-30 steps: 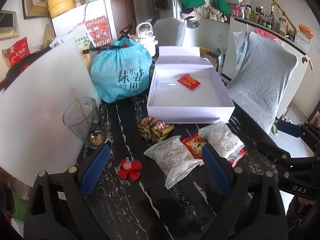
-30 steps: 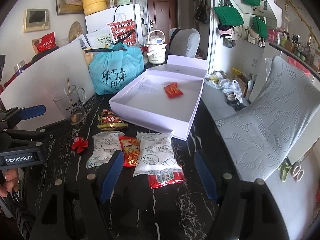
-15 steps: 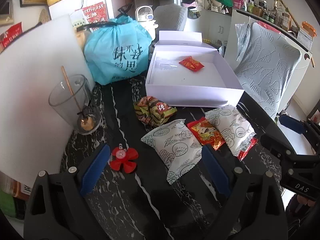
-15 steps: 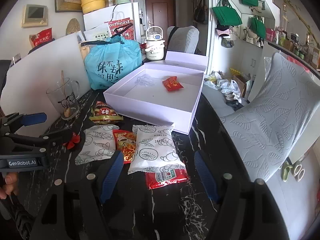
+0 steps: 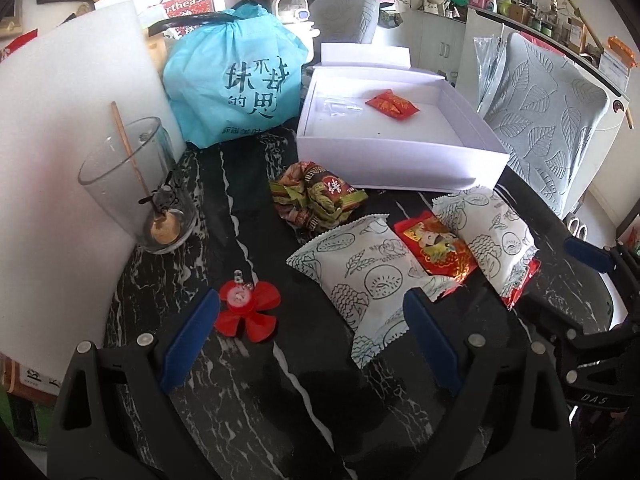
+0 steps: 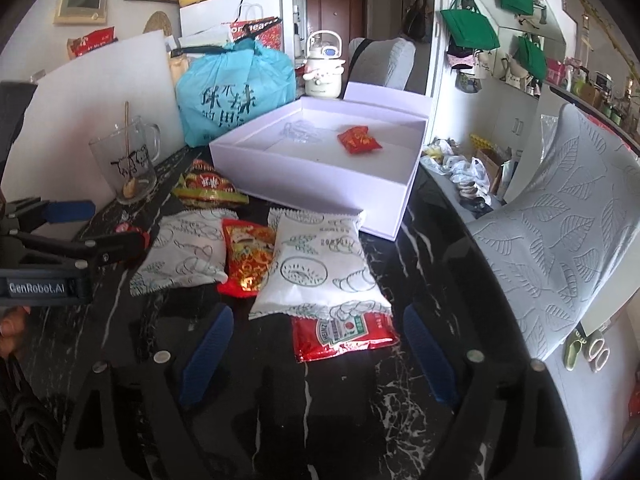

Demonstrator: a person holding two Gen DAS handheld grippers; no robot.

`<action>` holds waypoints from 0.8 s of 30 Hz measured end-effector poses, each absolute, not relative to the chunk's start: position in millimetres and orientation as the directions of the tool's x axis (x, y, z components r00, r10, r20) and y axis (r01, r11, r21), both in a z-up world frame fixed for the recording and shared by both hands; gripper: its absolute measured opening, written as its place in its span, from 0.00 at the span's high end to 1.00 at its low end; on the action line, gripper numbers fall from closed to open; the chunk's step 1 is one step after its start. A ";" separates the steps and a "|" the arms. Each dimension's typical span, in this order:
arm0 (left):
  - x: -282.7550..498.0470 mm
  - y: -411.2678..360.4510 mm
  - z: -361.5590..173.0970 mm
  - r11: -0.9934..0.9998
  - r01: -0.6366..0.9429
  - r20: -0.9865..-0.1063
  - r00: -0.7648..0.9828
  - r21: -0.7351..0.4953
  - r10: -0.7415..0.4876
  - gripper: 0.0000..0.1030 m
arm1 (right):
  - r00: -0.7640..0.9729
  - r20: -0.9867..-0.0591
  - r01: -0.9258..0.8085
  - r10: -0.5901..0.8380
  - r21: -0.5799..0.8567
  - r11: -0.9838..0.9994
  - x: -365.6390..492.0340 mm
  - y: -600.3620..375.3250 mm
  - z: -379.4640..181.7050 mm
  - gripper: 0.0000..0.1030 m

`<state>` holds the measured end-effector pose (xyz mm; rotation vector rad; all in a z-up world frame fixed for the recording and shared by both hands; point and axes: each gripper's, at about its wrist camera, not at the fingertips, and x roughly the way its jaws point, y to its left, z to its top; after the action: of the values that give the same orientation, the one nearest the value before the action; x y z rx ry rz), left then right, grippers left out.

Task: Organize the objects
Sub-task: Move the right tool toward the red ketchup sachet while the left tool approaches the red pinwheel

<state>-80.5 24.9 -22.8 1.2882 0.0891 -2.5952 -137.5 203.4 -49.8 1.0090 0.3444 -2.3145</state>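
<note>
Snack packets lie on the black marble table (image 5: 248, 360): two white patterned packets (image 5: 360, 276) (image 6: 320, 268), a red-gold packet (image 5: 436, 248) between them, a red sachet (image 6: 344, 334) under the right white one, and a crumpled green-brown packet (image 5: 316, 196). Behind them stands an open white box (image 5: 400, 160) holding a small red packet (image 5: 392, 104). My left gripper (image 5: 312, 312) hangs open just above the left white packet and a red plastic flower (image 5: 246, 312). The jaws of my right gripper (image 6: 316, 334) are opening, empty, around the right white packet and red sachet.
A glass mug (image 5: 136, 184) with a stick stands at the left by a white board (image 5: 60, 160). A tied teal bag (image 5: 236, 80) sits behind. A leaf-patterned chair back (image 6: 560, 216) is close on the right. A hand (image 6: 10, 328) holds the left tool.
Both grippers have sunk toward the table, so the packets look larger and closer. The right gripper's jaws have spread wider.
</note>
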 end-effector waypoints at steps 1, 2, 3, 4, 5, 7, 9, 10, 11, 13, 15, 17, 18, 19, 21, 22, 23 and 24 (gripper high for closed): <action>-82.2 24.8 -24.9 -0.970 0.239 -0.794 -0.579 0.053 -0.186 0.10 | -0.539 -0.740 0.605 -0.403 -0.008 -0.796 -139.5 203.0 -52.9 0.12; -83.7 24.4 -26.9 -0.970 0.237 -0.796 -0.576 0.053 -0.185 0.10 | -0.538 -0.745 0.602 -0.394 -0.012 -0.799 -142.0 202.3 -56.4 0.12; -86.0 24.0 -29.8 -0.970 0.237 -0.800 -0.571 0.053 -0.183 0.10 | -0.538 -0.748 0.599 -0.390 -0.013 -0.801 -144.0 201.9 -58.8 0.12; -87.6 23.6 -31.8 -0.970 0.236 -0.803 -0.568 0.052 -0.181 0.10 | -0.533 -0.751 0.599 -0.391 -0.008 -0.801 -146.5 201.7 -61.3 0.10; -89.3 23.0 -33.9 -0.971 0.236 -0.806 -0.564 0.049 -0.177 0.10 | -0.524 -0.755 0.600 -0.393 0.000 -0.800 -149.5 201.5 -64.1 0.09; -92.5 20.4 -38.2 -0.970 0.240 -0.814 -0.557 0.035 -0.167 0.10 | -0.514 -0.760 0.608 -0.398 0.005 -0.794 -153.7 200.4 -68.1 0.06; -95.4 18.4 -39.7 -0.970 0.241 -0.814 -0.559 0.024 -0.159 0.10 | -0.502 -0.768 0.616 -0.398 0.006 -0.788 -158.1 198.2 -72.1 0.06; -96.2 17.8 -39.8 -0.969 0.244 -0.812 -0.562 0.021 -0.159 0.10 | -0.496 -0.772 0.619 -0.398 0.008 -0.785 -160.1 197.2 -74.1 0.06; -96.9 17.4 -39.2 -0.969 0.247 -0.810 -0.564 0.021 -0.162 0.10 | -0.494 -0.774 0.621 -0.397 0.006 -0.784 -161.5 196.3 -75.6 0.06; -97.6 17.7 -37.1 -0.968 0.251 -0.802 -0.572 0.027 -0.171 0.10 | -0.494 -0.774 0.625 -0.396 0.001 -0.781 -162.2 196.3 -77.3 0.06; -98.6 17.8 -34.9 -0.967 0.253 -0.797 -0.577 0.031 -0.176 0.10 | -0.488 -0.776 0.633 -0.399 0.000 -0.774 -163.5 197.1 -78.9 0.06; -99.5 17.2 -34.0 -0.966 0.257 -0.797 -0.578 0.025 -0.175 0.10 | -0.485 -0.779 0.639 -0.397 -0.005 -0.769 -163.8 198.4 -80.4 0.05; -100.6 17.3 -34.1 -0.967 0.255 -0.797 -0.579 0.022 -0.171 0.10 | -0.483 -0.781 0.641 -0.396 -0.007 -0.768 -163.6 199.2 -81.2 0.05; -101.3 17.4 -34.5 -0.967 0.254 -0.798 -0.578 0.021 -0.170 0.10 | -0.480 -0.783 0.645 -0.396 -0.009 -0.764 -163.4 199.8 -82.4 0.05; -102.4 18.2 -34.7 -0.967 0.253 -0.799 -0.579 0.018 -0.166 0.10 | -0.484 -0.780 0.656 -0.396 -0.025 -0.754 -161.0 201.9 -83.1 0.05; -102.4 18.5 -34.5 -0.967 0.253 -0.798 -0.579 0.016 -0.165 0.10 | -0.488 -0.778 0.660 -0.396 -0.031 -0.751 -159.7 202.6 -82.9 0.05; -102.3 19.2 -34.1 -0.968 0.251 -0.798 -0.580 0.014 -0.162 0.10 | -0.490 -0.775 0.665 -0.398 -0.038 -0.746 -158.0 204.2 -82.5 0.05; -102.3 20.1 -33.7 -0.969 0.247 -0.799 -0.581 0.009 -0.156 0.10 | -0.486 -0.775 0.674 -0.405 -0.037 -0.738 -156.6 205.5 -82.2 0.05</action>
<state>-102.3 20.1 -33.7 1.3006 0.1512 -2.6031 -156.6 205.5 -82.2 1.0367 0.4484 -2.2215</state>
